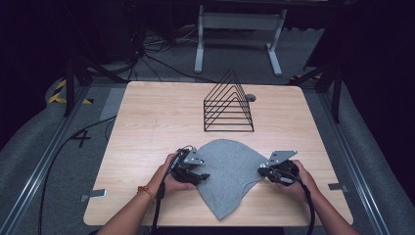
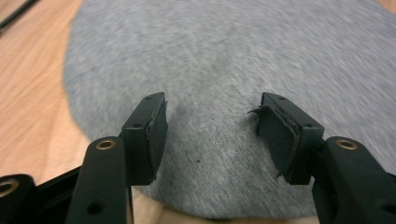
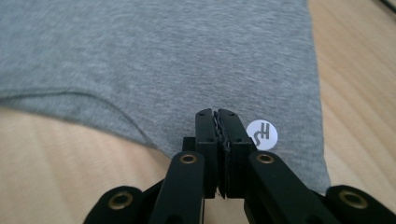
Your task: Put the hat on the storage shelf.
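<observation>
Likely a lab recording rig: dark curtains, floor cables (image 1: 147, 54) and metal rails (image 1: 44, 161) beyond the wooden table (image 1: 147, 122).

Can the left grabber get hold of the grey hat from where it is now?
Probably yes. The left gripper has its jaws wide open right over the grey hat, which lies flat on the table, and nothing sits between them.

A black wire rack (image 1: 228, 104) stands on the table (image 1: 147, 122).

We count one grey cloth (image 1: 228, 171), one black wire rack (image 1: 228, 105), two hand-held grippers, left (image 1: 201, 176) and right (image 1: 263, 171), one worktop (image 1: 147, 127).
</observation>
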### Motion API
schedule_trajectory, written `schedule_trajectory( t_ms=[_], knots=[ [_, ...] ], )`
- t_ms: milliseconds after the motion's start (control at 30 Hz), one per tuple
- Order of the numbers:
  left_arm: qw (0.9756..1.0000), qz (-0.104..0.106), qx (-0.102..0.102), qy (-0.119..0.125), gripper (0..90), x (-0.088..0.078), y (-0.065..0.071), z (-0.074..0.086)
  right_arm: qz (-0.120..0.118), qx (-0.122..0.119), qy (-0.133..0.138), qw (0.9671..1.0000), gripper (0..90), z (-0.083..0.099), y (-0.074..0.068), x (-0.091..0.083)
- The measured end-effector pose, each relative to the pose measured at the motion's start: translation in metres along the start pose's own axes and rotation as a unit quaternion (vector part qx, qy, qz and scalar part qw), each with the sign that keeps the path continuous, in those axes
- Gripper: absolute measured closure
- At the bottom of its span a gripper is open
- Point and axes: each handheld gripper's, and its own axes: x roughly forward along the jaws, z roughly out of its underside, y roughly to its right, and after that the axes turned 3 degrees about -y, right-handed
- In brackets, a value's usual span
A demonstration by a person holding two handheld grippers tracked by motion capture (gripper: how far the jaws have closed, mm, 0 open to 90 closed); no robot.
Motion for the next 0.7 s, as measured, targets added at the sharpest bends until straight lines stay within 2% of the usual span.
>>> schedule_trajectory(
  t_ms=[133,167,233,467,633,700],
  knots=[
    [0.9999,-0.009,-0.011,-0.006,42.7,0.000,-0.008,-0.003,-0.007,-0.008,-0.009,0.9999,87.9,0.000,-0.011,-0.003],
    [0.9997,-0.009,-0.022,0.000,42.7,0.002,-0.009,-0.003,-0.011,-0.009,-0.010,0.9999,88.0,0.000,-0.015,-0.004],
    [0.9995,-0.013,-0.029,0.006,43.5,0.004,-0.013,-0.003,-0.015,-0.013,-0.011,0.9997,88.3,0.000,-0.021,-0.005],
    [0.9994,-0.016,-0.030,0.002,43.5,0.012,-0.026,-0.014,-0.048,-0.031,-0.009,0.9983,88.5,-0.003,-0.036,-0.004],
    [0.9993,-0.020,-0.031,0.006,43.5,0.019,-0.033,-0.021,-0.062,-0.035,-0.006,0.9974,88.5,-0.005,-0.044,-0.003],
    [0.9992,-0.022,-0.033,0.001,43.4,0.022,-0.034,-0.025,-0.063,-0.036,-0.005,0.9973,88.4,-0.007,-0.047,-0.002]
  ],
)
